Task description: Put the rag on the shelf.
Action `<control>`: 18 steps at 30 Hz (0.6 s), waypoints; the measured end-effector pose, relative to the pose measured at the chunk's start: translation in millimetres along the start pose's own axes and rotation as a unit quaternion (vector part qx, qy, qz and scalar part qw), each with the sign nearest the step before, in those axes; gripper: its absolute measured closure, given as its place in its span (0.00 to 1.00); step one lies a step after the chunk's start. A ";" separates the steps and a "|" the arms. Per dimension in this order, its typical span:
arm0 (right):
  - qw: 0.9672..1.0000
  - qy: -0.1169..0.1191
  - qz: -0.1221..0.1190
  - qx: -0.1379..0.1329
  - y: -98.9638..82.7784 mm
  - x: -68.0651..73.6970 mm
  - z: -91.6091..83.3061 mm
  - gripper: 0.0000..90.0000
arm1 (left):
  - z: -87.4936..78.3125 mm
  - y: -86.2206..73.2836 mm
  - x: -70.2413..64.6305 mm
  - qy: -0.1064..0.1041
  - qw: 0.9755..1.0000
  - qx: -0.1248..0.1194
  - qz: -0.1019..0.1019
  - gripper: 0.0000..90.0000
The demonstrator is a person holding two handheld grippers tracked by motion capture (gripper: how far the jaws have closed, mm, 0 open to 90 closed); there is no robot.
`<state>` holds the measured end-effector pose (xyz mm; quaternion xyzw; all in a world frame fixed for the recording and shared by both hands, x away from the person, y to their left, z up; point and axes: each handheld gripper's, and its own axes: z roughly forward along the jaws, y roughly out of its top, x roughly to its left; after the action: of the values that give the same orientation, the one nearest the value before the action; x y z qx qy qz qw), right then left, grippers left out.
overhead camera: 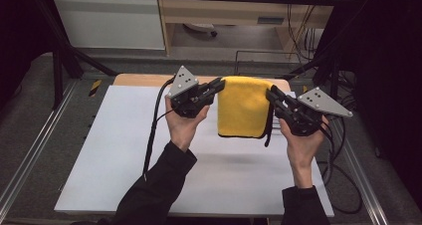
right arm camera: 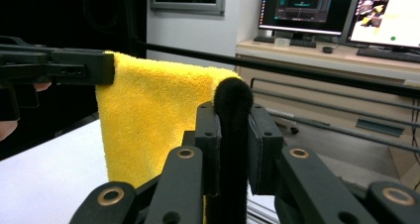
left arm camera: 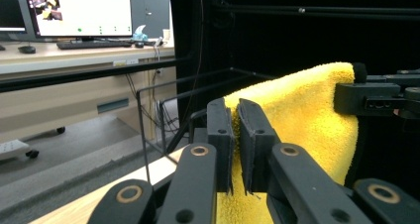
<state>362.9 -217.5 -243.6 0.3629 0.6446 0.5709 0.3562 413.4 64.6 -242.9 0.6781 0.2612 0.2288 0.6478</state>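
Note:
A yellow cloth (overhead camera: 243, 108) with a black edge hangs in the air over the far part of the white table (overhead camera: 149, 155), stretched between my two grippers. My left gripper (overhead camera: 219, 84) is shut on its upper left corner. In the left gripper view the jaws (left arm camera: 236, 117) pinch the yellow cloth (left arm camera: 302, 110), with the right gripper (left arm camera: 369, 97) beyond it. My right gripper (overhead camera: 271, 93) is shut on the upper right corner. In the right gripper view its jaws (right arm camera: 233, 120) clamp the black edge (right arm camera: 233, 97), and the cloth (right arm camera: 148, 120) runs across to the left gripper (right arm camera: 74, 65).
A wooden strip (overhead camera: 144, 79) lines the table's far edge. Black frame bars (overhead camera: 69, 56) stand at the back left, and cables (overhead camera: 343, 150) hang off the right side. Desks with monitors (right arm camera: 307, 8) lie beyond the table.

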 end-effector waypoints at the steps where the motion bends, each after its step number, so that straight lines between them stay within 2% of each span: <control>1: 1.000 -0.002 -0.002 -0.003 1.1 -1.2 -0.3 0.87 | 1.1 1.6 -0.4 0.000 1.000 -0.002 0.001 0.94; 18: 0.999 -0.032 -0.003 -0.040 24.3 -17.0 -5.3 0.87 | 21.1 27.3 -7.9 0.000 0.999 -0.039 0.012 0.94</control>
<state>368.0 -232.9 -218.2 0.3645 0.6106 0.5835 0.3921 422.7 42.9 -216.5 0.6558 0.2439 0.2467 0.6706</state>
